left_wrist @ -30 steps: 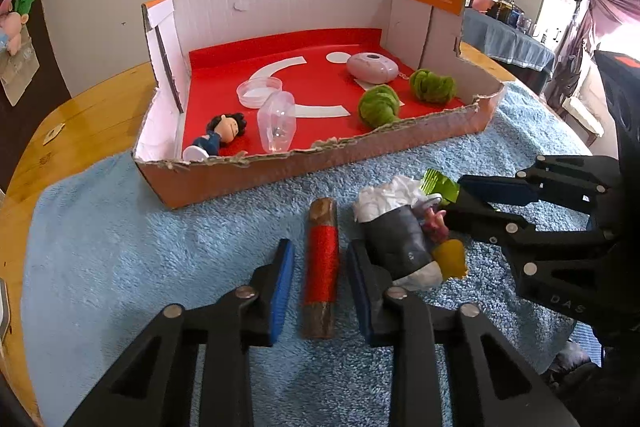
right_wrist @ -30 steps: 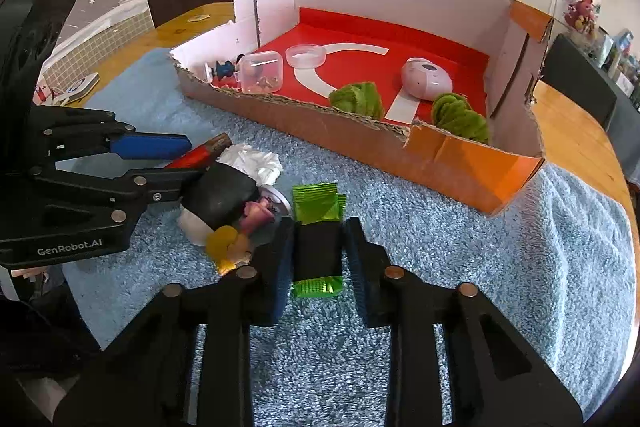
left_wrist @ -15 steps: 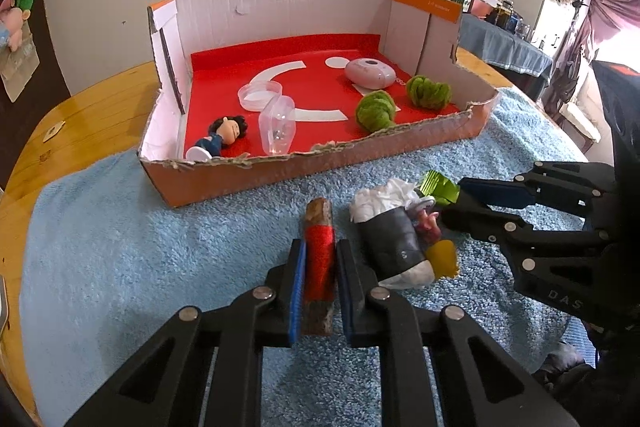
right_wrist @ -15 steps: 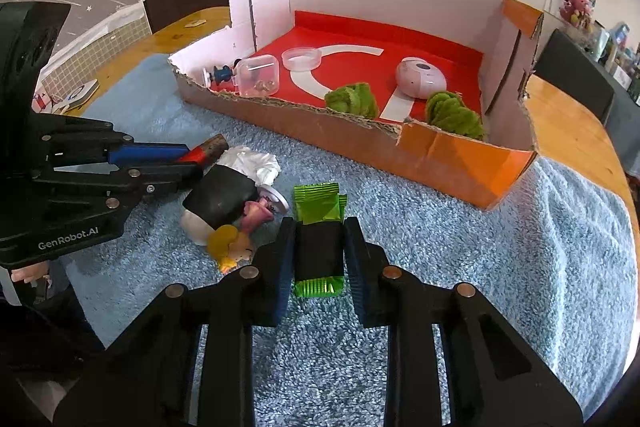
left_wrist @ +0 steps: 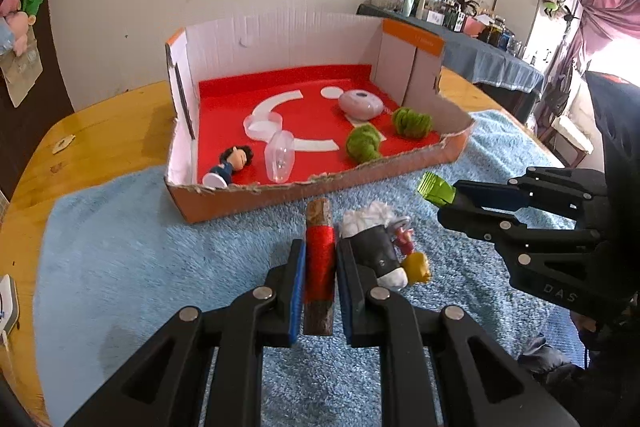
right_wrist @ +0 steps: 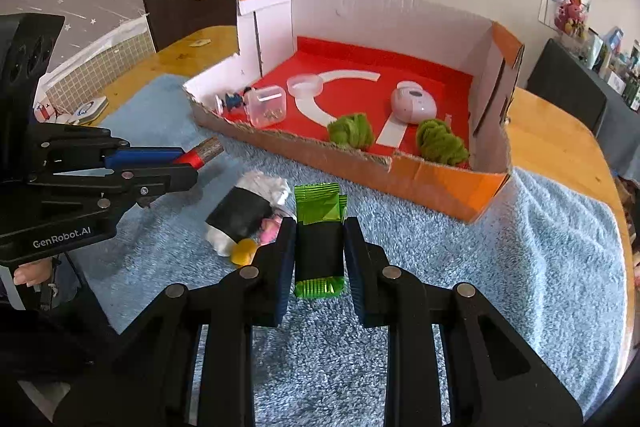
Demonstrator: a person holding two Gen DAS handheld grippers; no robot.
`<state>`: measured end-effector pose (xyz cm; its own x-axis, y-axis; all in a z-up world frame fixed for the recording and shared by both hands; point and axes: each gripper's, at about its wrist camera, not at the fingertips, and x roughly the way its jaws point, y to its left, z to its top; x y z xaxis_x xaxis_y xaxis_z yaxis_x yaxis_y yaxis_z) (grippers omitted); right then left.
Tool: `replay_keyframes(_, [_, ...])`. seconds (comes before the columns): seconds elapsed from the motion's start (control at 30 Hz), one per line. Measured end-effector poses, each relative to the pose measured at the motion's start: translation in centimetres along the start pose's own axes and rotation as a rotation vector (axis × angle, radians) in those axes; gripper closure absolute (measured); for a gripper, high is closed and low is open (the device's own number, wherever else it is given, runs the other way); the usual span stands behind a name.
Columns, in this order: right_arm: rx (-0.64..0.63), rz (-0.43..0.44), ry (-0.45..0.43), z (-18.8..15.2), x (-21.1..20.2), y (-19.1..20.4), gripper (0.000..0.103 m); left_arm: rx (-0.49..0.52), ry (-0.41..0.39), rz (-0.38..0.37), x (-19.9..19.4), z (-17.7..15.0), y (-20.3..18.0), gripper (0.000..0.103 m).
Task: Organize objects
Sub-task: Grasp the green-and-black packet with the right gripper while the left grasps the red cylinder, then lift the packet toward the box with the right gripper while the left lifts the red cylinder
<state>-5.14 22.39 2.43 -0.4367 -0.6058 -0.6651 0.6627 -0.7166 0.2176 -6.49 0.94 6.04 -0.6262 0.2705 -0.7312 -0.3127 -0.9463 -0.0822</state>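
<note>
My left gripper (left_wrist: 320, 263) is shut on a wooden stick wrapped in red thread (left_wrist: 319, 259) and holds it a little above the blue towel (left_wrist: 120, 267). From the right wrist view the same stick (right_wrist: 200, 155) pokes out of that left gripper (right_wrist: 180, 163). My right gripper (right_wrist: 320, 251) is shut on a green and black packet (right_wrist: 319, 241); its green end (left_wrist: 434, 187) shows in the left wrist view. A black, white and yellow bundle toy (left_wrist: 380, 251) lies on the towel between the two grippers. The cardboard box (left_wrist: 320, 187) with a red floor stands beyond.
Inside the box lie two green yarn balls (left_wrist: 362, 143), a pink oval device (left_wrist: 360, 103), a clear capsule (left_wrist: 280, 157), a clear lid (left_wrist: 262, 125) and a small doll (left_wrist: 232, 163). The towel covers a wooden table (left_wrist: 100, 131). A hand (right_wrist: 32, 273) holds the left gripper.
The left gripper went from open around the red stick to shut on it, then lifted it off the towel. The right gripper stayed shut on the green packet and barely moved.
</note>
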Motion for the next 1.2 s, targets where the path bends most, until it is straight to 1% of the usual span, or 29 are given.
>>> replay_keyframes(0.3, [-0.007,-0.003,-0.033,0.9,-1.6,0.3,0.080,-0.016,-0.032,-0.027,-1.8,0.6,0.2,0.088])
replay_keyframes(0.8, [-0.015,0.006,-0.047,1.9,-2.2,0.2,0.080,-0.014,-0.048,-0.048,-2.3,2.0,-0.2,0.088])
replay_keyframes(1.03, [-0.028,0.004,-0.059,3.8,-2.4,-0.1,0.080,-0.015,-0.062,-0.065,-2.7,3.8,-0.1,0.088])
replay_keyframes(1.2, [-0.039,0.002,-0.063,5.9,-1.9,-0.8,0.080,-0.018,-0.067,-0.077,-2.7,5.6,0.2,0.088])
